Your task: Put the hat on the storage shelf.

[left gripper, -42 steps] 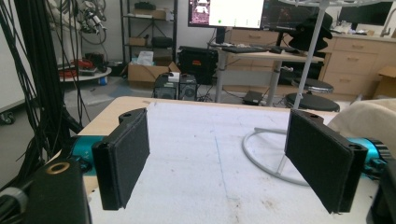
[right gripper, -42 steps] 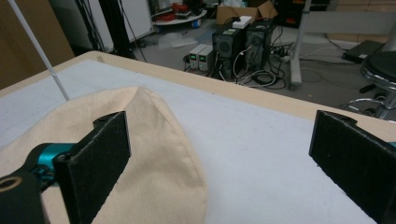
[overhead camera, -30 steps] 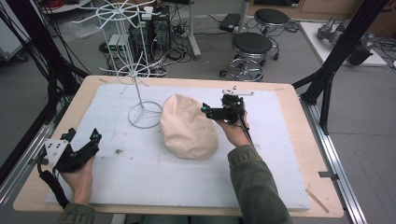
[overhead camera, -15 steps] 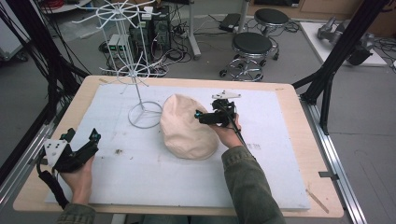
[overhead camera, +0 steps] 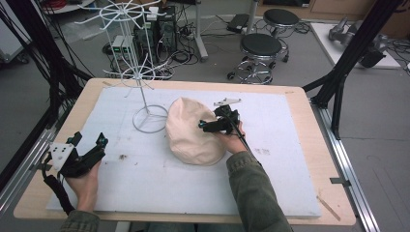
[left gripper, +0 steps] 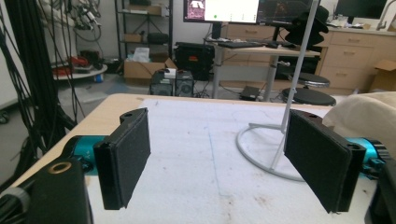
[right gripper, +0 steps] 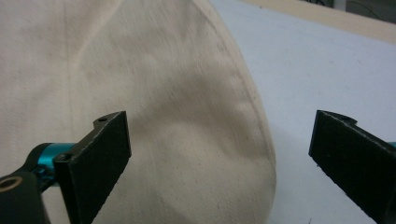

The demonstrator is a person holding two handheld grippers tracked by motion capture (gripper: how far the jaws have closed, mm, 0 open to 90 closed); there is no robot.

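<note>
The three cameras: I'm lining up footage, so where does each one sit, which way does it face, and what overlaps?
High view: above the person's side, looking forward and down on the table; forearms, left gripper, right gripper.
Left gripper view: along its open jaws toward the wire stand.
Right gripper view: along its open jaws onto the cream hat.
Shared: hat and white mat.

Grey floor, black stools, wooden desk
</note>
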